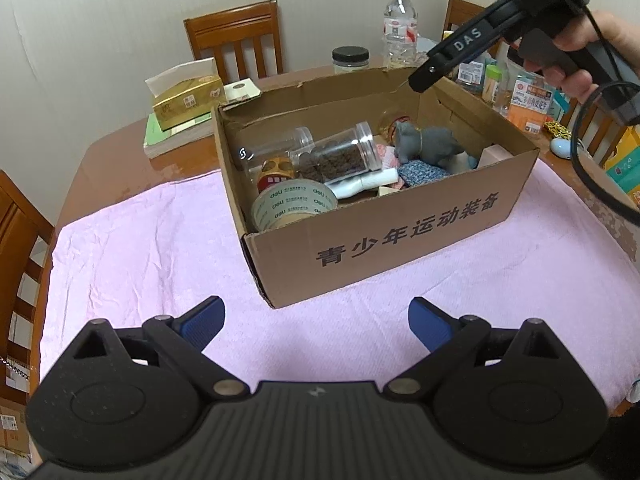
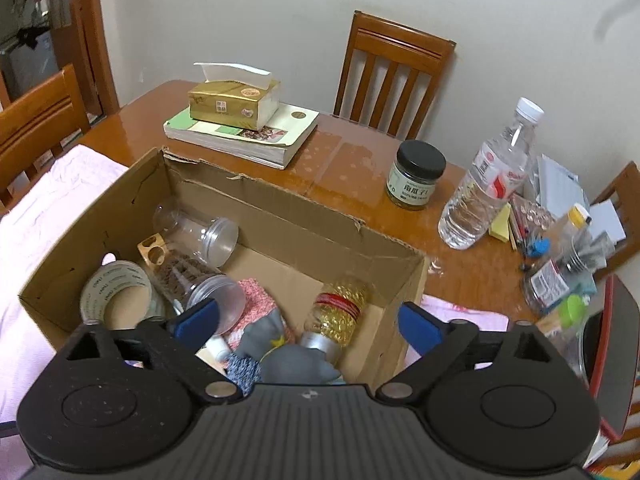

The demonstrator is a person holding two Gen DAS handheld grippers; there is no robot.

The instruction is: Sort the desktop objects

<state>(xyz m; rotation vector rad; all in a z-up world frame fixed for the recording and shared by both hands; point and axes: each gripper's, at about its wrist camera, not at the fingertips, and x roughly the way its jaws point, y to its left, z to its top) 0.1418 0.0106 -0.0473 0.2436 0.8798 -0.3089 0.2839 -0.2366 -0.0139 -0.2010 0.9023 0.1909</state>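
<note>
Over the cardboard box (image 2: 280, 216) your right gripper (image 2: 308, 320) hangs with its jaws spread wide and nothing between the pads — the box's contents lie just below it. Your left gripper (image 1: 316, 322) stands equally wide and empty above the pink cloth (image 1: 132, 248), on the near side of the box.

Everything to be sorted seems to be in the box already. The grey plush toy (image 1: 430, 144) lies towards the right end; it is soft and light, so pinch it across the body and expect it to squash. Beside it the gold bottle (image 2: 338, 312) lies on its side — smooth, round, likely slippery; take it across the middle. The clear jar of brown pellets (image 1: 340, 156) looks the heaviest thing and may roll; grip its barrel, not its lid. An empty clear jar (image 2: 200, 232) behind it is thin and light, so close gently. The tape roll (image 1: 294, 206) at the left end is stiff; one pad inside the ring, one outside, should hold it well.
</note>
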